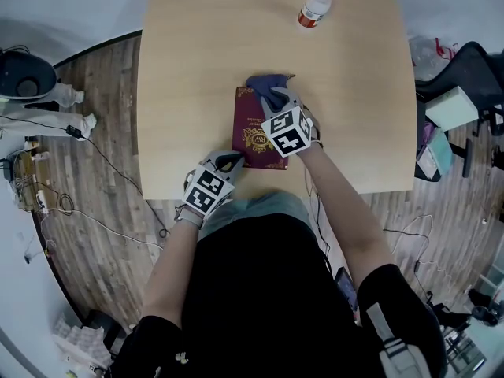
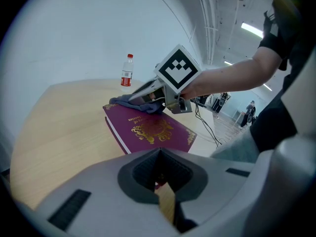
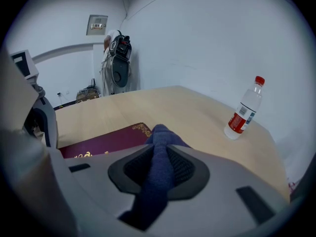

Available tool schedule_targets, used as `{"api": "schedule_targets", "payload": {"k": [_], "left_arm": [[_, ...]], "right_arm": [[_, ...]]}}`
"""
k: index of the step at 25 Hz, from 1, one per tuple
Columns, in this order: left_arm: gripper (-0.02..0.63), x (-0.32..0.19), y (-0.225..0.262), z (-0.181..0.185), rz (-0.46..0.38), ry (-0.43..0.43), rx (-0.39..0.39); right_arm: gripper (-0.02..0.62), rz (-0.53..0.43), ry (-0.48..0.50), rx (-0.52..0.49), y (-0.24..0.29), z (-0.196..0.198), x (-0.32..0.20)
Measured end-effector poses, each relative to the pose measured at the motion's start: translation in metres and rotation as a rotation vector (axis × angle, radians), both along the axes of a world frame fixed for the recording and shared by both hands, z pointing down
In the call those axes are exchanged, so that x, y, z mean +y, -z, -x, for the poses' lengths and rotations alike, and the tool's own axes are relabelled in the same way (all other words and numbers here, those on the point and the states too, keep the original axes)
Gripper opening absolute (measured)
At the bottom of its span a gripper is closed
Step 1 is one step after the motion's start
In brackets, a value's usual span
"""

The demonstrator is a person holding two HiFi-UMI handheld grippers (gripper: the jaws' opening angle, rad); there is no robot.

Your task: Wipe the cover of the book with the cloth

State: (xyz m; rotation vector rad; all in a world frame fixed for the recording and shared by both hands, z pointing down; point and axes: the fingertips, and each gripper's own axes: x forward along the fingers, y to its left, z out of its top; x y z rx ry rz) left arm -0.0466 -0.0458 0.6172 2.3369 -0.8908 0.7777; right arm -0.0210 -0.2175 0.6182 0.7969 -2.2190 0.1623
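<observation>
Your right gripper (image 1: 277, 103) hid the right edge of the book (image 1: 250, 124) and the near end of the cloth (image 1: 264, 85) at the head view's centre; the cover's gold lettering was too small to read, as was the label on the bottle (image 1: 315, 6) at top of frame.

Your head camera looks steeply down on the table (image 1: 181, 93) from above your shoulders. The camera on your left gripper (image 1: 229, 161) sits low at the table's near edge and faces across the book (image 1: 250, 136) toward the bottle (image 1: 316, 5). The one on your right gripper (image 1: 276, 99) rides close over the book's far end, with the cloth (image 1: 264, 83) filling its foreground, and faces the bottle too. All three views share the book, bottle and tabletop.
</observation>
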Motion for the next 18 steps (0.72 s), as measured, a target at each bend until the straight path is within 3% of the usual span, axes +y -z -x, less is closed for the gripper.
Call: {"api": "schedule_targets", "payload": {"k": [8, 18], "left_arm": [[0.020, -0.001, -0.002, 0.001, 0.004, 0.031, 0.001], [0.021, 0.000, -0.004, 0.002, 0.001, 0.067, -0.093]], "right_arm": [[0.086, 0.073, 0.083, 0.009, -0.004, 0.012, 0.036], [0.086, 0.186, 0.105, 0.008, -0.006, 0.003, 0.103]]}}
